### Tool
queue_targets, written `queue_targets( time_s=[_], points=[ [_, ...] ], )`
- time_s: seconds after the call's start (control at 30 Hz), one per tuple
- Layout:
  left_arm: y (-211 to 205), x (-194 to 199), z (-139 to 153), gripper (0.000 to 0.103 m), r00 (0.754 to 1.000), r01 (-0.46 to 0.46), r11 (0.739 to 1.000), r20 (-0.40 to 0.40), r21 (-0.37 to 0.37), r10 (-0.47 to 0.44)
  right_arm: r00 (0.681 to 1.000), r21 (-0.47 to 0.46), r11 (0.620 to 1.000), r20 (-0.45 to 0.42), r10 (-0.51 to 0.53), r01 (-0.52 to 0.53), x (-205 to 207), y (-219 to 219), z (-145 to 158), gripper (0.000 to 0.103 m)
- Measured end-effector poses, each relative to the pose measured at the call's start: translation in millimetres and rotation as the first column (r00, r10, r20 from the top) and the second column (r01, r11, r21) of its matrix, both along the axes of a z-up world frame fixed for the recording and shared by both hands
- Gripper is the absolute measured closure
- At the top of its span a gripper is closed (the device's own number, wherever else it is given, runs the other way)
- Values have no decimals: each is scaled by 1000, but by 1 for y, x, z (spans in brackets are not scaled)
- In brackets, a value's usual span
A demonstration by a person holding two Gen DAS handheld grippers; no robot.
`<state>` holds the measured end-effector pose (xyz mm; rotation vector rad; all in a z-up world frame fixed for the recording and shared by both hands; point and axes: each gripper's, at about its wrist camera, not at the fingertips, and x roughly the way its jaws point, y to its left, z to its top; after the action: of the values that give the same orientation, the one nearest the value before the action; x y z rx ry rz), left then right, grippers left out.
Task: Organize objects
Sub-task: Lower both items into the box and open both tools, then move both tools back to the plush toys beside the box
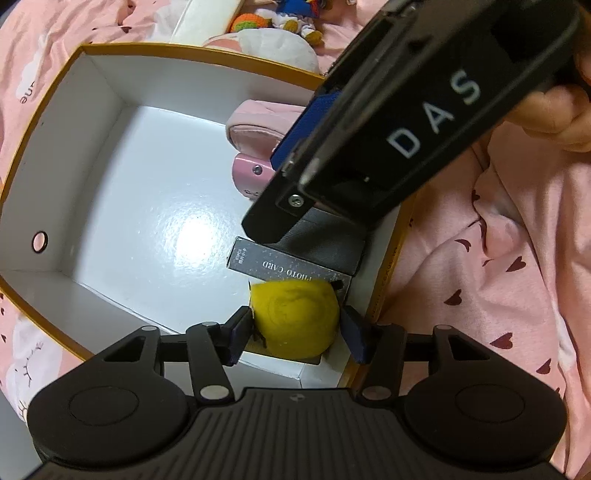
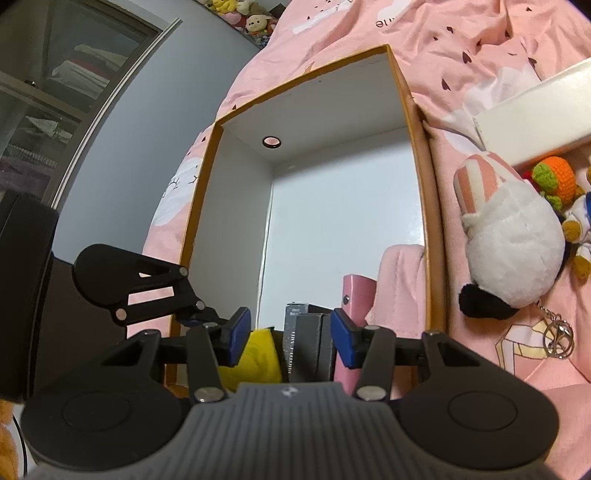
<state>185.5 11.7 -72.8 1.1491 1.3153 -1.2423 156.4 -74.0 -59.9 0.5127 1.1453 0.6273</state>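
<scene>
- Left gripper points down into the box, jaws part open around the yellow ball; left pad touching, right pad just clear.
- Right gripper hangs over the same corner, jaws part open, holding nothing.
- Grey card box lies beside the ball.

A pink bedspread dotted with small dark hearts is seen under everything, bunched into folds. Off past its left edge, a grey wall and a glass-fronted cabinet with folded clothes inside can be made out. A row of plush toys is lined up way at the back, too tiny to identify.
</scene>
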Motion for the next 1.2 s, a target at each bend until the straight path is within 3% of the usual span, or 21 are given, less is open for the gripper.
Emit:
queue_targets(
  time_s=[0.17, 0.27, 0.33, 0.47, 0.53, 0.6, 0.63, 0.73, 0.77, 0.87, 0.97, 1.03, 1.1, 1.2],
  points=[
    [16, -1, 13, 40, 996, -70, 995, 42, -70, 73, 999, -28, 999, 37, 38, -37, -1, 9, 2, 63],
    [36, 9, 33, 41, 969, -222, 960, 72, -171, 237, 994, -49, 995, 72, 87, -83, 1, 19, 5, 63],
    [52, 16, 47, 45, 931, -336, 909, 59, -246, 360, 987, -81, 989, 94, 129, -122, 4, 30, 6, 63],
    [74, 19, 75, 48, 819, -504, 767, 59, -397, 570, 966, -209, 963, 160, 204, -169, 15, 58, 7, 64],
    [87, 12, 85, 48, 749, -551, 694, 92, -463, 656, 960, -244, 954, 173, 221, -176, 20, 67, 5, 64],
    [97, -8, 94, 48, 687, -521, 658, 190, -543, 701, 956, -260, 949, 180, 230, -180, 23, 75, 3, 64],
    [98, -17, 95, 48, 650, -488, 654, 259, -578, 714, 956, -266, 948, 182, 231, -178, 23, 77, 2, 64],
    [103, -47, 90, 47, 530, -380, 679, 453, -629, 717, 960, -262, 951, 176, 216, -166, 22, 76, -1, 64],
    [101, -58, 84, 47, 503, -356, 698, 502, -621, 703, 963, -262, 952, 174, 207, -158, 22, 74, -2, 64],
    [101, -71, 69, 47, 465, -334, 711, 547, -619, 696, 968, -269, 955, 183, 174, -121, 20, 67, 0, 64],
    [104, -75, 59, 47, 421, -362, 681, 539, -637, 729, 968, -273, 959, 212, 133, -72, 18, 56, 8, 64],
    [111, -82, 52, 47, 401, -370, 690, 563, -622, 723, 964, -281, 959, 243, 105, -33, 16, 47, 15, 63],
    [116, -84, 49, 47, 386, -381, 701, 585, -603, 713, 959, -288, 958, 274, 77, 5, 13, 37, 22, 63],
    [127, -89, 59, 47, 347, -378, 692, 599, -615, 722, 949, -294, 954, 314, 39, 58, 7, 17, 32, 63]
  ],
)
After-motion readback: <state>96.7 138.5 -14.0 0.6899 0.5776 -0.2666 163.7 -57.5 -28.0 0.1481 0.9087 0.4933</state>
